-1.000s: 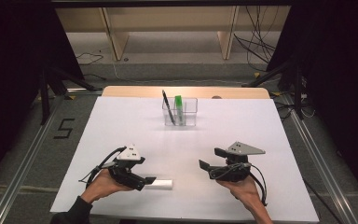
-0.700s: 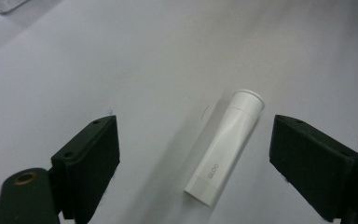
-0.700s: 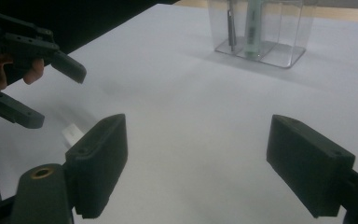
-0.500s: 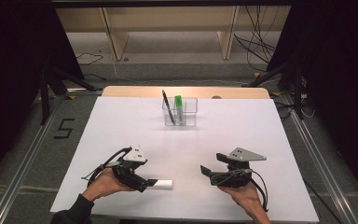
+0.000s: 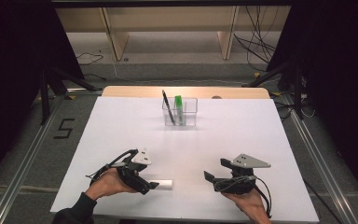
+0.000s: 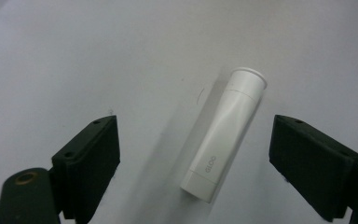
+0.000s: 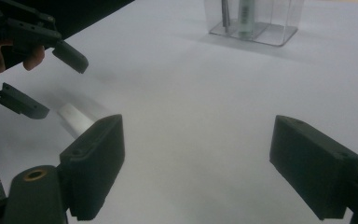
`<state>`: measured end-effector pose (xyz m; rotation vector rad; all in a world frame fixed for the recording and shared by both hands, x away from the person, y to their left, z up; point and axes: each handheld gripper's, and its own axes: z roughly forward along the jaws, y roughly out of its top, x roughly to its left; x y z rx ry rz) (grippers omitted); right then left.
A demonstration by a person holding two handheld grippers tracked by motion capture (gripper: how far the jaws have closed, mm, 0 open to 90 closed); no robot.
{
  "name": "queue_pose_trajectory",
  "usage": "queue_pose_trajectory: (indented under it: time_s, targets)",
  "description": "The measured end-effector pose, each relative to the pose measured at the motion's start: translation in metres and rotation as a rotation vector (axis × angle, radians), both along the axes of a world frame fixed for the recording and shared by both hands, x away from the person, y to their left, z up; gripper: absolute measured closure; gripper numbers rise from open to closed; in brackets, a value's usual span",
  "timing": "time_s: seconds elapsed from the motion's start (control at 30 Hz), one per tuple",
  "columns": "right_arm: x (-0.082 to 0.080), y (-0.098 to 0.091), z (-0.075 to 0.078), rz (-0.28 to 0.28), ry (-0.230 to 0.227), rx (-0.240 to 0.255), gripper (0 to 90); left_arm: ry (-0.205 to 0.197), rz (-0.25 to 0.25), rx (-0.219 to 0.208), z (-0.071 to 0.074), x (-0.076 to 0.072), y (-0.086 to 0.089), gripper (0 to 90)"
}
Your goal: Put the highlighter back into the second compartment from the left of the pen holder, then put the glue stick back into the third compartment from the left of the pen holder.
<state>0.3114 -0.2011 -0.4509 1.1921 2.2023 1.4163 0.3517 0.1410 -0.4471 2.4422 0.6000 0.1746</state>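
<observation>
A white capped tube (image 5: 163, 183) lies flat near the table's front edge. In the left gripper view the tube (image 6: 223, 135) lies between the jaws, which stand wide apart and do not touch it. My left gripper (image 5: 151, 185) is open and hangs low over the tube's left end. My right gripper (image 5: 216, 169) hovers over bare table to the right, open. Its jaws have just been opening further, with nothing between them (image 7: 198, 158). In the right gripper view the left gripper (image 7: 60, 88) and the tube (image 7: 74, 119) show at the left.
A clear divided holder (image 5: 189, 112) stands at the back middle of the white table (image 5: 261, 140), with a black pen (image 5: 167, 105) and a green marker (image 5: 179, 105) upright in it. The holder (image 7: 279, 28) shows far ahead in the right gripper view.
The right gripper has sunk slightly toward the table's front edge. The left gripper has edged a little toward the tube. The tube has not moved.
</observation>
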Motion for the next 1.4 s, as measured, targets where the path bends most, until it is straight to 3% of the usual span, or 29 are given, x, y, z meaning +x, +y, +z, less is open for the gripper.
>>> queue_pose_trajectory:
  time_s: [0.23, 0.7, 0.87, 1.2, 1.4]
  targets:
    - [-0.006, -0.006, -0.003, -0.011, 0.008, 0.0, 18.6, -0.001, -0.012, 0.048, -0.001, 0.0, -0.004, 16.1]
    - [-0.011, -0.007, -0.006, -0.008, 0.019, -0.003, 18.7, 0.012, -0.098, 0.155, -0.003, 0.001, -0.014, 21.5]
    - [-0.015, -0.006, -0.007, 0.0, 0.02, -0.008, 18.8, 0.0, -0.115, 0.182, -0.002, 0.001, -0.019, 28.6]
    - [-0.016, -0.002, -0.009, 0.012, 0.024, -0.015, 19.0, 0.0, -0.193, 0.278, -0.013, 0.0, -0.028, 37.9]
    - [-0.016, -0.001, -0.009, 0.009, 0.024, -0.02, 19.0, 0.003, -0.215, 0.304, -0.013, 0.001, -0.032, 47.1]
